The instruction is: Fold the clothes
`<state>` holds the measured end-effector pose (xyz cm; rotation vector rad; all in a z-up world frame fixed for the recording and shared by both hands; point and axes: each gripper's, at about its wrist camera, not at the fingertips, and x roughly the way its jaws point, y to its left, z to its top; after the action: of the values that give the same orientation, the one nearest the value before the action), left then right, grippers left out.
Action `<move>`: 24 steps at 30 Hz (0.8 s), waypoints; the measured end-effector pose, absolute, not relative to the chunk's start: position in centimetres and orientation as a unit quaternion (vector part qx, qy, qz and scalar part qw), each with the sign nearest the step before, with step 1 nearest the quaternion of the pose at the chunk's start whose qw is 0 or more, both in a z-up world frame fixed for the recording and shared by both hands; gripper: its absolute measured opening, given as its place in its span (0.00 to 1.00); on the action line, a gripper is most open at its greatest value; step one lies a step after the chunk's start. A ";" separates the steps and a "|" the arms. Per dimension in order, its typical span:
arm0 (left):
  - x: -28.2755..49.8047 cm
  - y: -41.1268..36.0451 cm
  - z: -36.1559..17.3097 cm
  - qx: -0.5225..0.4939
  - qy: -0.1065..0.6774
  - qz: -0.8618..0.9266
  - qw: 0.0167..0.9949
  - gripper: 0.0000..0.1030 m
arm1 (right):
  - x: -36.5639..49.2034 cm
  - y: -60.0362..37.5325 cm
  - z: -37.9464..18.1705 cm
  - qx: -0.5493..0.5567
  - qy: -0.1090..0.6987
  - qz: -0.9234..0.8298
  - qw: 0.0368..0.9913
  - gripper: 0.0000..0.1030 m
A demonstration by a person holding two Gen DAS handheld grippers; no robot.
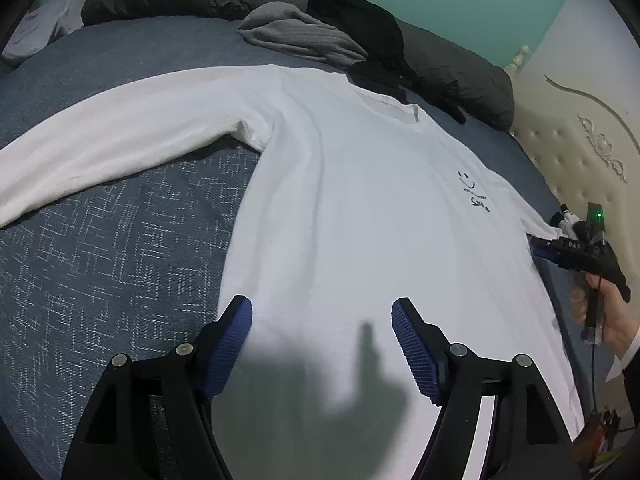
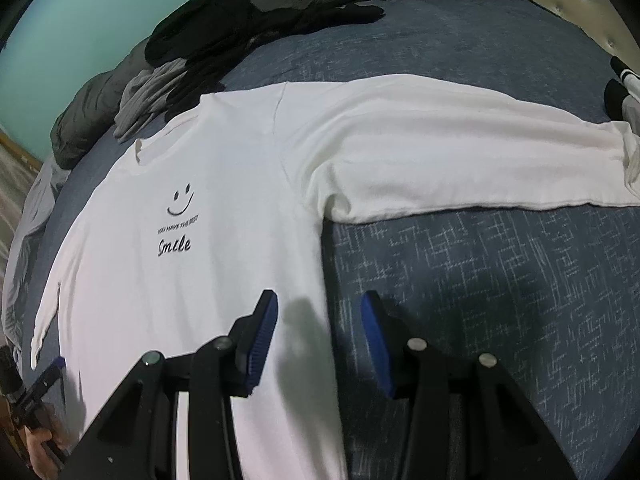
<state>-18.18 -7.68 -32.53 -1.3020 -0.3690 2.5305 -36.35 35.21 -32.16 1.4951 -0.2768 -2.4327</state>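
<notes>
A white long-sleeved shirt (image 1: 360, 208) with a small smiley and "Smile" print (image 2: 176, 236) lies flat, front up, on a blue-grey bedspread (image 1: 120, 272). Both sleeves are spread out sideways, one (image 1: 120, 140) in the left wrist view and the other (image 2: 460, 152) in the right wrist view. My left gripper (image 1: 320, 302) is open just above the shirt's lower body, with nothing between its blue pads. My right gripper (image 2: 320, 296) is open over the shirt's side edge below the armpit, one finger (image 2: 264, 320) above the cloth and the other above the bedspread. Neither grips anything.
A heap of dark green, grey (image 1: 296, 36) and black (image 1: 360, 28) garments lies along the bed's far side. A cream tufted headboard (image 1: 580, 140) stands at one end. A hand (image 1: 616, 320) holds the right gripper's handle at the shirt's edge.
</notes>
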 end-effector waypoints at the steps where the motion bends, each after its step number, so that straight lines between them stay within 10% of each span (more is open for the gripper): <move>1: -18.2 -7.6 -32.5 -0.449 -0.124 0.874 0.135 0.76 | -36.5 35.3 -32.2 0.517 -0.099 -0.840 0.134 0.43; 14: -18.4 -7.2 -32.5 -0.447 -0.108 0.878 0.132 0.99 | -37.6 34.9 -32.9 0.517 -0.107 -0.838 0.140 0.43; 24: -18.4 -7.8 -32.8 -0.448 -0.124 0.877 0.123 1.00 | -37.9 35.1 -33.0 0.519 -0.117 -0.835 0.144 0.43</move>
<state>-18.45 -7.85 -32.79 -1.3064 -0.3607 2.5590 -37.85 35.11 -33.01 1.4948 -0.3363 -2.4055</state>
